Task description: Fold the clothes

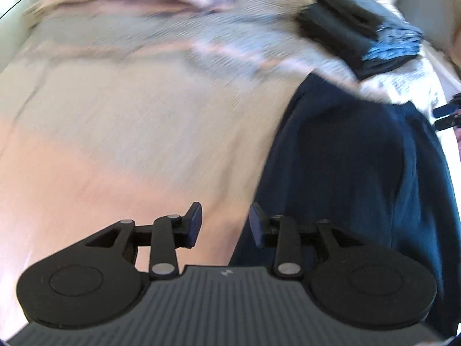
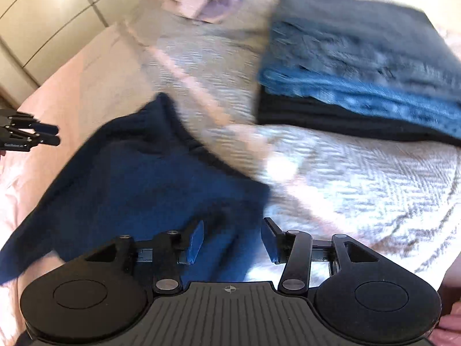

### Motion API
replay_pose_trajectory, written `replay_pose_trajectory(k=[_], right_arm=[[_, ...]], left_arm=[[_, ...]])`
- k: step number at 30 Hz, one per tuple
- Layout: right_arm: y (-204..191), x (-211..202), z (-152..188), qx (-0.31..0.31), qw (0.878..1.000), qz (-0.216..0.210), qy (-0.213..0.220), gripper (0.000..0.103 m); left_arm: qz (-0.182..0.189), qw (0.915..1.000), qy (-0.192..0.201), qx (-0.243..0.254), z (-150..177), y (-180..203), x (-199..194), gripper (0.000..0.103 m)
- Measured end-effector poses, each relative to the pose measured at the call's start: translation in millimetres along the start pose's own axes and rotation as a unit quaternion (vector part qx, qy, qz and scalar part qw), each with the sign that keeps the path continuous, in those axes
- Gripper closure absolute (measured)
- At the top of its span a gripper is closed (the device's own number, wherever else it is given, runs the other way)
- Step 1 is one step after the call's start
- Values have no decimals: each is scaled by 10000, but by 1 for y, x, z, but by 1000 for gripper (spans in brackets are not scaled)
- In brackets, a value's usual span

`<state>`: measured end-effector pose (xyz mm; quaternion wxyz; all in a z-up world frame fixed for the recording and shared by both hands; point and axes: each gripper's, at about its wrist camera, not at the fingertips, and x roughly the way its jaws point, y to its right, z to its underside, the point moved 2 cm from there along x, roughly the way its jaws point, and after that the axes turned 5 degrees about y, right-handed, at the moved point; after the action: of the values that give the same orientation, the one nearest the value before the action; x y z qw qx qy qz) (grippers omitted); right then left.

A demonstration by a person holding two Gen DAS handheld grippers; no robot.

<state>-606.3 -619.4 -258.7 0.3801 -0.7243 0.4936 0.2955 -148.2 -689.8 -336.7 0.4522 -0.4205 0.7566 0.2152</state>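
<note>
two claws are over one navy garment, and neither has hold of it. in the left wrist view the left claw (image 1: 226, 222) hangs with its jaws parted and nothing between them but pale pink sheet (image 1: 100, 144); the garment (image 1: 354, 167) lies to the right of it, its near edge running just under the right finger. to do this step well, i'd judge the claw should come in over that edge, drop low enough to catch only the top layer of cloth, not the sheet too, and close fully before lifting. the garment here reads as dark navy, smooth, lying mostly flat with a soft ridge across its upper part. beyond it sits a dark stack (image 1: 360, 26) of folded things, well apart, and the right claw (image 1: 445, 116) peeks in at the far right edge. in the right wrist view the right claw (image 2: 232, 239) is also spread, the garment (image 2: 138, 173) passing beneath its left finger while the right finger is over the white quilt (image 2: 360, 178); the pads don't look to be pressing on the cloth. a matched grip at the opposite edge from the left claw (image 2: 46, 135), seen at far left, partly spread and empty beside the garment, would keep the fold square. here the garment looks rumpled, brighter blue where light strikes, with one corner pointing up toward the top of the frame. the stack (image 2: 360, 66) lies at upper right, near but apart, so a finished fold could go there.
</note>
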Motion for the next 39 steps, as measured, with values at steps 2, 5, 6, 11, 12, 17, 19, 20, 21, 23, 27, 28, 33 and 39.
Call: replay_pose_trajectory(k=[2, 5, 6, 11, 12, 17, 19, 20, 21, 23, 27, 28, 33, 39], right_arm=[[-27, -3, 10, -184, 9997, -184, -44, 55], [-72, -2, 29, -446, 9973, -540, -202, 55], [-90, 0, 39, -545, 9959, -673, -277, 55], [-190, 3, 92, -1038, 9871, -1120, -487, 55], [-207, 2, 104, -1083, 9863, -1138, -496, 55], [-292, -3, 163, -1199, 9846, -1108, -625, 55], [-320, -1, 179, -1174, 9841, -1115, -725, 55], [-334, 0, 187, -1172, 9837, -1125, -773, 55], [-348, 5, 192, -1208, 9826, -1156, -812, 55], [-369, 15, 197, -1309, 9798, -1232, -875, 55], [-401, 49, 177, -1636, 9762, -1223, -723, 55], [-407, 58, 169, -1725, 9758, -1180, -635, 55], [-402, 112, 124, -1675, 9846, -472, -178, 55], [-367, 143, 134, -1451, 9868, -170, -695, 55]], left_arm=[[-235, 9994, -172, -209, 43, -25, -32, 68], [-636, 9957, -511, -432, 125, -60, -84, 61], [-739, 9939, -623, -525, 155, -70, -102, 60], [-1081, 9851, -1126, -721, 299, -114, -174, 59], [-1095, 9839, -1185, -773, 324, -122, -182, 59], [-1106, 9820, -1104, -1065, 417, -158, -209, 59], [-1067, 9833, -1057, -1032, 434, -166, -201, 59], [-1047, 9839, -1033, -1015, 443, -170, -197, 59], [-1024, 9846, -1003, -1003, 451, -174, -192, 59], [-931, 9864, -866, -1041, 462, -180, -179, 59], [-840, 9885, -858, -923, 473, -184, -155, 70], [-823, 9892, -860, -858, 475, -185, -152, 81], [-1159, 9874, -594, -903, 476, -204, -170, 99], [-875, 9865, -910, -1047, 470, -209, -183, 94]])
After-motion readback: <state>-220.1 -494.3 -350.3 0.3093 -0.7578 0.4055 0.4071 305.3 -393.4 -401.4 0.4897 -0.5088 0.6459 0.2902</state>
